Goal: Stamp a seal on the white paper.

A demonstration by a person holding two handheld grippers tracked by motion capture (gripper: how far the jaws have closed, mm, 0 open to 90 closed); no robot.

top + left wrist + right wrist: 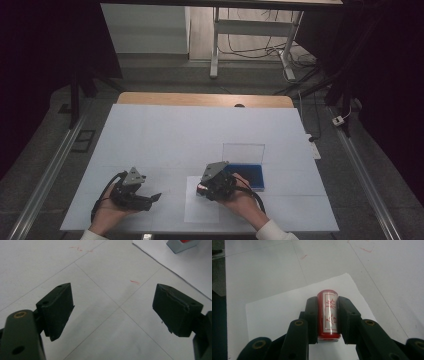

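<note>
White-covered counter (165,135), right hand-held gripper (327,315) clamped on red stamp (328,315) over paper sheet (279,312), blue case (252,175) at 2 o'clock, left hand-held gripper (113,310) wide, holding nothing.

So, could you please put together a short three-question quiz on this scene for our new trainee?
1. True or false: the right gripper is shut on the red cylindrical stamp with a white label.
2. What lies on the table directly under that stamp: A) the white sheet of paper, B) the blue ink pad case with a clear lid, C) a metal tray?
3. How do the jaws of the left gripper stand, and is anything between them?

Key
1. True.
2. A.
3. Wide open, with nothing between them; just the white table cover shows below.
</note>
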